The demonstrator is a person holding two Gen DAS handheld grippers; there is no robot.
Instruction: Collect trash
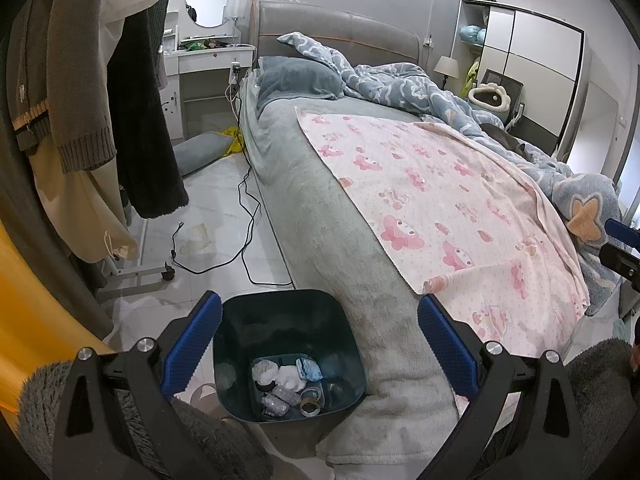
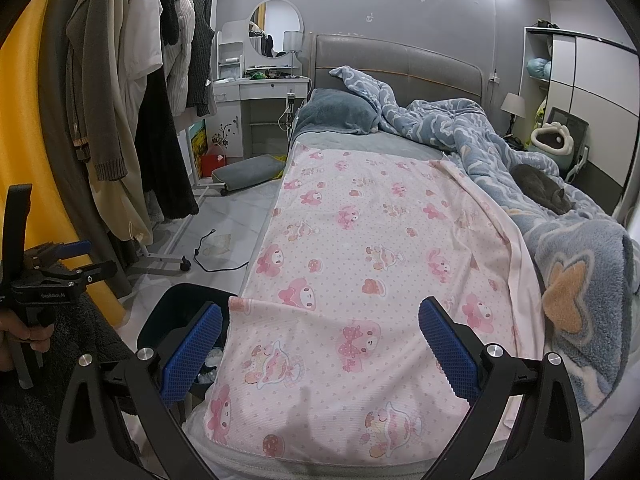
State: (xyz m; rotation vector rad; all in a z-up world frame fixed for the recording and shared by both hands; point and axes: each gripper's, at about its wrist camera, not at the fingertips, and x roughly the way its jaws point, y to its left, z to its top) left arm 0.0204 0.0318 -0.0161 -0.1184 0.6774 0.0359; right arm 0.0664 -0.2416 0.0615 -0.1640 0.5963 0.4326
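Observation:
A dark teal trash bin [image 1: 240,320] stands on the floor against the foot corner of the bed. Inside it lie crumpled white tissues [image 1: 280,374], a tape roll [image 1: 310,400] and other scraps. My left gripper [image 1: 320,316] hovers open above the bin, with nothing between its blue pads. In the right wrist view the bin [image 2: 168,308] shows at lower left, partly hidden by the pink sheet. My right gripper [image 2: 320,320] is open and empty over the pink cartoon-print sheet [image 2: 380,240] at the foot of the bed. A soiled scrap of paper [image 1: 196,236] lies on the floor by the cables.
A clothes rack [image 1: 80,80] with hanging coats stands left on wheeled feet. Black cables [image 1: 248,216] trail over the tile floor. A grey cat [image 2: 540,188] sleeps on the blue blanket [image 2: 460,128]. A white vanity desk [image 1: 208,60] and a floor cushion [image 1: 200,152] are beyond.

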